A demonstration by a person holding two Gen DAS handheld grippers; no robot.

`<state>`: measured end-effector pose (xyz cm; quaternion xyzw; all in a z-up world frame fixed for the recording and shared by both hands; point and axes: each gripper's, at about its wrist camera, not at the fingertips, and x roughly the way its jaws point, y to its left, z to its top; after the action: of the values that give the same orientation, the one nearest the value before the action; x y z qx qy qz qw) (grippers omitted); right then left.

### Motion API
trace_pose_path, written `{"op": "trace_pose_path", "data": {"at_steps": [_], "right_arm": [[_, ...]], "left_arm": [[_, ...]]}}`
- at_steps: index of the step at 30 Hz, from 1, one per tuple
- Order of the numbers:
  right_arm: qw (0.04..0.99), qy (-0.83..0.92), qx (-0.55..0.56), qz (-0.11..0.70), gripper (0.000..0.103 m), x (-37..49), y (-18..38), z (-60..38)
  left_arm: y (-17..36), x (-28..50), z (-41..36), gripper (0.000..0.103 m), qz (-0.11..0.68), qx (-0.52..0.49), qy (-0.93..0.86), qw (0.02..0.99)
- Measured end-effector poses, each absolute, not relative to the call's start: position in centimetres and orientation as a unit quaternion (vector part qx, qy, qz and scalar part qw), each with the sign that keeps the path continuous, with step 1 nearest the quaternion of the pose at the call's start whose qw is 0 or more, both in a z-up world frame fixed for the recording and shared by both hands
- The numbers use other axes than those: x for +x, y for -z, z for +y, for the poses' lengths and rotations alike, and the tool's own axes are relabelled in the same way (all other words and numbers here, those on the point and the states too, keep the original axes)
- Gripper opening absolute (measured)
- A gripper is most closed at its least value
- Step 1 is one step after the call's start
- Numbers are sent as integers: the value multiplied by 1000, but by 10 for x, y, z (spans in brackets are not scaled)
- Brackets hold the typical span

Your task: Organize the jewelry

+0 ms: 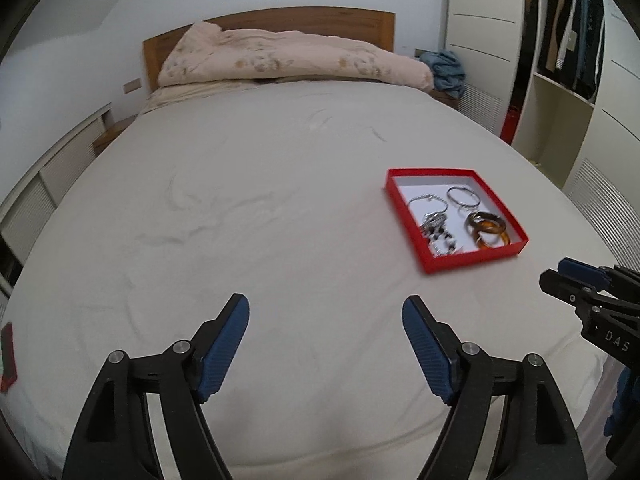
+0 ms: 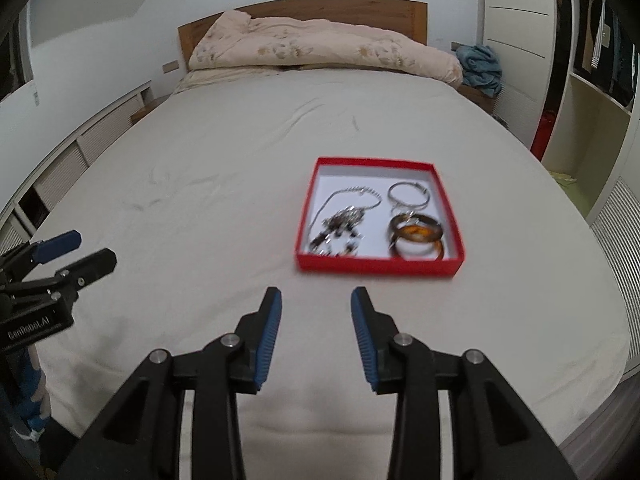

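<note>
A shallow red box (image 2: 378,267) with a white floor lies on the bed; it also shows in the left wrist view (image 1: 472,258). Inside lie a beaded silver necklace (image 2: 340,224), a silver bangle (image 2: 409,194) and amber bangles (image 2: 416,236). My right gripper (image 2: 316,300) is open and empty, just short of the box's near wall. My left gripper (image 1: 326,308) is open and empty over bare sheet, left of the box. Each gripper shows at the edge of the other's view: the right one (image 1: 560,274), the left one (image 2: 80,250).
The bed sheet (image 2: 200,200) is white and wrinkled. A folded floral quilt (image 2: 320,44) lies at the wooden headboard. A blue cloth (image 2: 480,64) sits on the right nightstand. A wardrobe (image 1: 568,40) stands at right. A red item (image 1: 8,356) is at the bed's left edge.
</note>
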<state>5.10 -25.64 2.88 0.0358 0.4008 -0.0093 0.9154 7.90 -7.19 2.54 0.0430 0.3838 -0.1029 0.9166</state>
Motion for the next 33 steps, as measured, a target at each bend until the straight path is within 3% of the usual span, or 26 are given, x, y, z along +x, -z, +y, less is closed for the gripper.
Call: {"op": "trace_pose_path", "data": {"at_steps": [5, 8, 16, 33], "right_arm": [[913, 8, 33, 407, 35, 31, -20, -239], [912, 8, 36, 408, 50, 22, -17, -232], [911, 12, 44, 409, 64, 2, -9, -226], [910, 50, 56, 408, 69, -15, 1, -239]], "left_arm": [[-21, 54, -51, 85, 382, 41, 87, 919], [-21, 43, -42, 91, 378, 42, 78, 922], [-14, 23, -21, 102, 379, 39, 63, 922], [-2, 6, 8, 103, 389, 22, 45, 920]]}}
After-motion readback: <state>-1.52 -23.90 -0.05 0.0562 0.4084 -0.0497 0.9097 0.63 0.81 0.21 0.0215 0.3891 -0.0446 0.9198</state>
